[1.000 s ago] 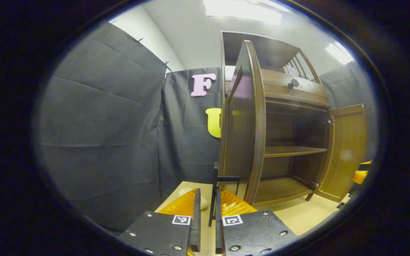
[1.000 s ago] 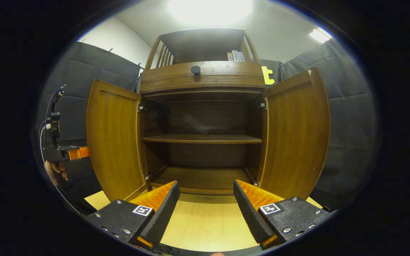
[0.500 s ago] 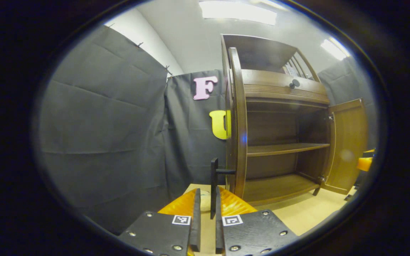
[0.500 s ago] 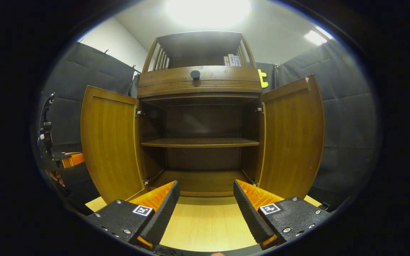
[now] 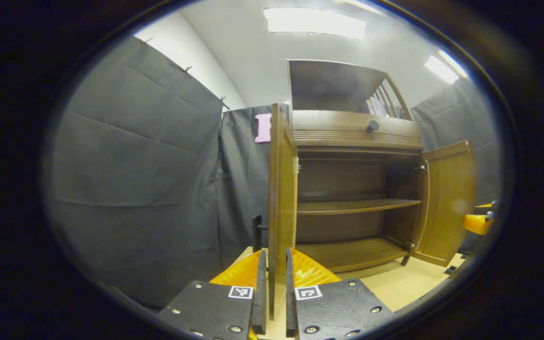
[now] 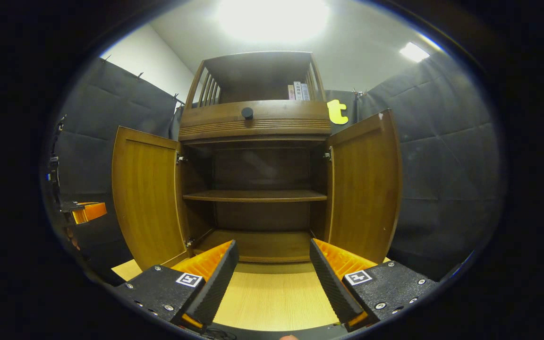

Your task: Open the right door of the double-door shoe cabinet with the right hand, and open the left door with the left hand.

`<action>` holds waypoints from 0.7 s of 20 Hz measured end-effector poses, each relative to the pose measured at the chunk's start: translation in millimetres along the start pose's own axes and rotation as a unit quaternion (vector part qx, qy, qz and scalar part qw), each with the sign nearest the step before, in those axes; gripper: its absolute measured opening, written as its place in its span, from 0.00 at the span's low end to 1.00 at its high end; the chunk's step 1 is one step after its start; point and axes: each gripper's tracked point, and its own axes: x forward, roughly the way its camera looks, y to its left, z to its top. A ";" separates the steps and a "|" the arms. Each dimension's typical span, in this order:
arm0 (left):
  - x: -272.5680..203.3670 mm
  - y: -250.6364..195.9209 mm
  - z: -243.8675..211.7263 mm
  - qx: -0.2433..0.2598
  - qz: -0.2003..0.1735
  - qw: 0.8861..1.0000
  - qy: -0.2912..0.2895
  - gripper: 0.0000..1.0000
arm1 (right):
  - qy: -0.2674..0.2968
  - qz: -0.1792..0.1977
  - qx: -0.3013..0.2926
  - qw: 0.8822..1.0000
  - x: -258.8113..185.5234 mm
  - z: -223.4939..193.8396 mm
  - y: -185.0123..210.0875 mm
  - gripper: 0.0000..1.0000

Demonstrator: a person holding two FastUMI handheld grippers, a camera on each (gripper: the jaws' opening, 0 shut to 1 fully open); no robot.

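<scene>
Fingers of the left gripper (image 5: 272,293) stand nearly closed, a thin gap between them, and the free edge of the left door (image 5: 281,198) runs down into that gap; whether both fingers actually press on the wood I cannot tell. That door is swung wide and seen almost edge-on in the left gripper view, with its dark handle (image 5: 258,231) sticking out on the outer face just beside the edge. Over in the right gripper view, the right gripper (image 6: 274,278) has its fingers spread well apart and holds nothing, hovering over the pale wooden floor (image 6: 272,302) in front of the shoe cabinet (image 6: 255,123). Both doors stand open there, the right door (image 6: 364,189) angled outward, baring one middle shelf (image 6: 253,196) and the bottom board. A round dark knob (image 6: 247,112) sits on the cabinet's upper band, with a slatted open rack above.
</scene>
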 end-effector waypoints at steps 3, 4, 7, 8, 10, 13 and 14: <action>-27.5 -23.0 5.9 0.004 -0.003 1.000 -0.003 0.17 | -0.005 -0.002 0.008 1.000 -17.7 0.0 -15.4 0.93; -37.2 -30.2 7.2 0.006 -0.003 1.000 -0.003 0.14 | -0.004 -0.003 0.010 1.000 -26.0 -3.2 -20.0 0.91; -64.3 -49.1 10.6 0.013 -0.002 1.000 -0.009 0.20 | -0.008 -0.003 0.019 1.000 -44.6 -1.9 -31.5 0.93; -74.0 -54.1 11.1 0.014 -0.001 1.000 -0.013 0.20 | -0.008 -0.004 0.019 1.000 -48.7 -1.4 -34.6 0.91; -87.4 -65.9 11.1 0.017 -0.001 1.000 -0.014 0.18 | -0.009 -0.005 0.021 1.000 -57.5 -0.8 -40.8 0.93; -103.3 -81.8 10.4 0.016 -0.002 1.000 -0.019 0.16 | -0.010 -0.008 0.026 1.000 -68.3 -0.8 -49.3 0.93; -107.4 -86.4 9.8 0.016 -0.004 1.000 -0.019 0.15 | -0.008 -0.008 0.028 1.000 -70.9 -2.1 -50.2 0.93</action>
